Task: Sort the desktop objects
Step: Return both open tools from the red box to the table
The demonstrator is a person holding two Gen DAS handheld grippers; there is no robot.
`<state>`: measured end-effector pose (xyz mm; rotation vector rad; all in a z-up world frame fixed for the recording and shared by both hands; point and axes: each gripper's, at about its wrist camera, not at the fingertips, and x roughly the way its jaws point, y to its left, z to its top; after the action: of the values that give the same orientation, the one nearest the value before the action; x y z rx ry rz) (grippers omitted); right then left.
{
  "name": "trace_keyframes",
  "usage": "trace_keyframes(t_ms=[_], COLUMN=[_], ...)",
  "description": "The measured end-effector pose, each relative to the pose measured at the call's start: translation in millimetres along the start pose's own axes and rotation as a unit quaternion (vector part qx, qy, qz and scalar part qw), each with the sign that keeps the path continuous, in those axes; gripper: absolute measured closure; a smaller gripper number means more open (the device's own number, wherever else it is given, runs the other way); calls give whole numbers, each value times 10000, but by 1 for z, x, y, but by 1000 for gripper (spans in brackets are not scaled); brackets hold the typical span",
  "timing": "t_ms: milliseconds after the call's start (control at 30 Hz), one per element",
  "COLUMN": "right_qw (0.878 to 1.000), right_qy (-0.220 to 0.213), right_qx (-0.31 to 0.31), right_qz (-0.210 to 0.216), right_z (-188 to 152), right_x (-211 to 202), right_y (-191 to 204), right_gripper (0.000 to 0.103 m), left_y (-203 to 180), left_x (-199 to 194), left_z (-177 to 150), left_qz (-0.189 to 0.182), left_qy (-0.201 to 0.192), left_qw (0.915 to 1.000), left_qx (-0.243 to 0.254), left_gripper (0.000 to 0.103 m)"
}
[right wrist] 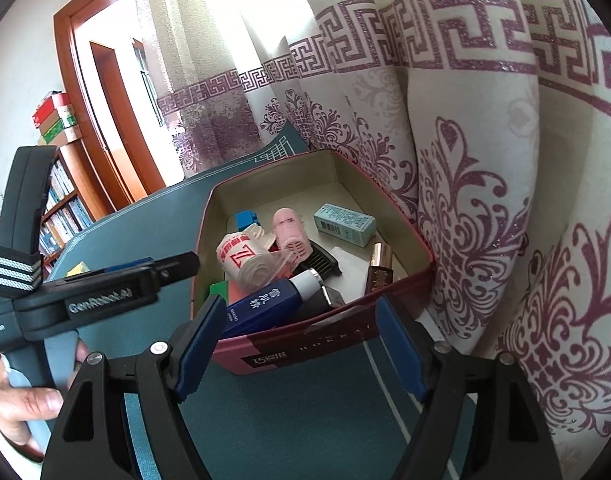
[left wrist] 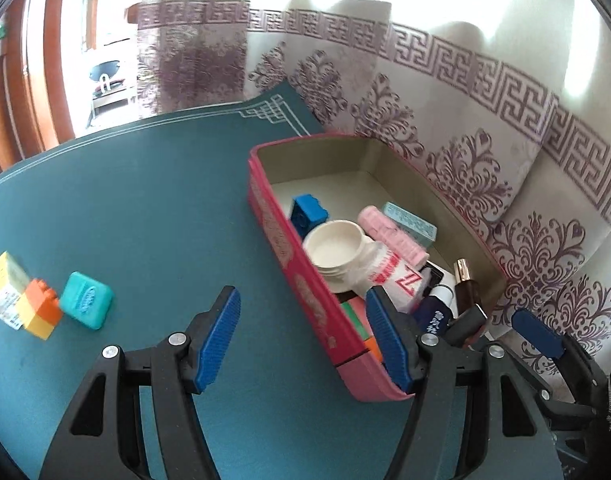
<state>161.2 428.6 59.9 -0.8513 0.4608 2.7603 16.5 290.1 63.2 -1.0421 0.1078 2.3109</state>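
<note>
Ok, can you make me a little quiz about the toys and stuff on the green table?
1. True or false: the pink rectangular tin box is empty.
2. Which lies outside the box, on the green table mat? A) blue plastic building block B) teal rounded square case C) pink ribbed hair roller
3. Fill in: both the left gripper and the right gripper are ____ and hold nothing.

Key: 1 false; 2 B; 3 open.
</note>
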Motion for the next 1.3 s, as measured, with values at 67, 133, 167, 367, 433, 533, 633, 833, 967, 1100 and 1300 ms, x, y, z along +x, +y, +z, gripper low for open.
trace_keyframes(t_ms=[67,133,167,367,433,533,633,833,967,1100,1300], right_qw=[10000,10000,10000,9996,9993,9989,9983,9964,9947,9932,9907], right_qy=[-11,-8,-3,28,45,108,169,314,390,472,610], right_qx=[-5,-22,-39,-150,-178,-204,-226,-406,-546,-654,-805], right_qz=[24,62,83,253,317,420,514,678,773,844,910], right_z=[-1,-2,-2,-6,-6,-8,-11,-18,-22,-27,-33], right_x=[-2,-3,-4,-5,-5,-3,0,6,10,14,20], right_y=[2,6,9,29,36,47,58,83,100,113,127], right_gripper=[22,21,21,21,21,21,21,21,21,20,20], left_y=[9,22,26,62,75,96,119,168,203,231,265], left_x=[-6,-12,-13,-27,-33,-43,-55,-75,-85,-94,-109], left_z=[0,-1,-1,-5,-7,-11,-16,-26,-37,-49,-60], left_qz=[18,68,92,380,453,558,697,1089,1335,1513,1788], left_qy=[-39,-72,-74,-176,-211,-254,-327,-437,-452,-474,-561], left_qw=[9999,9996,9994,9968,9956,9931,9895,9795,9693,9598,9487], left_qx=[-108,-274,-324,-680,-798,-1001,-1224,-1635,-2015,-2318,-2545], left_gripper=[35,35,35,35,35,35,35,35,35,35,35])
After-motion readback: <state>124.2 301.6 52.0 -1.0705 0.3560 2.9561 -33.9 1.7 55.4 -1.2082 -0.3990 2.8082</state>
